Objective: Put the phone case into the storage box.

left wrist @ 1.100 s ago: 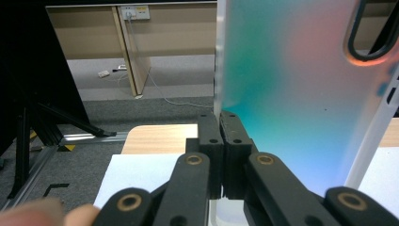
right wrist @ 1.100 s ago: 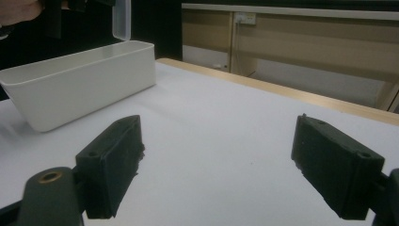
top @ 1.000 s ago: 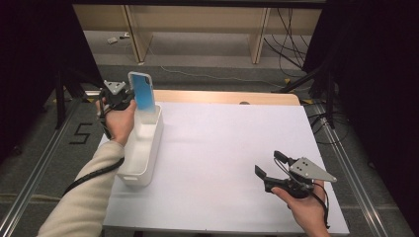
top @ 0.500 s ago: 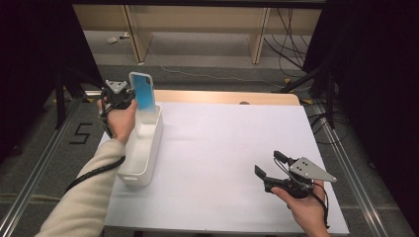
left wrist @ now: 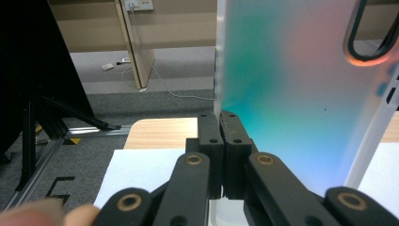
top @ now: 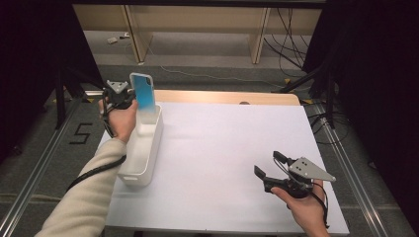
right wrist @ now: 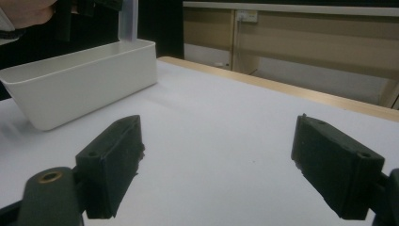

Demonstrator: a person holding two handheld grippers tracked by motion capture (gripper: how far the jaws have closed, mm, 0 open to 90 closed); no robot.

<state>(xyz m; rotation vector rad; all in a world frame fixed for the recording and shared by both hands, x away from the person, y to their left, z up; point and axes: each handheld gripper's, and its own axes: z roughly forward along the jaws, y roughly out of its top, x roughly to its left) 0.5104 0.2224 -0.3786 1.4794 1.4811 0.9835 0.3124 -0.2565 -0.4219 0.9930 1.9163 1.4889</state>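
Left gripper (top: 129, 97): jaws are pressing together on the side edge of the phone case (top: 144, 92), a translucent blue-teal shell, and pinching it; in the left gripper view the pads (left wrist: 221, 136) are meeting on that edge (left wrist: 219, 70). Case is standing upright, its lower end dipping into the far end of the white bin (top: 143, 148) at the left of the white table mat (top: 222, 148).

Right gripper (top: 269, 165): jaws are standing wide apart, holding nothing, hovering just over the mat at the near right, well apart from the bin.

Step in hand, as judged: placing the case into the bin. Next move is calling for lowering or tilting the case until it is resting inside, then releasing the pinch.
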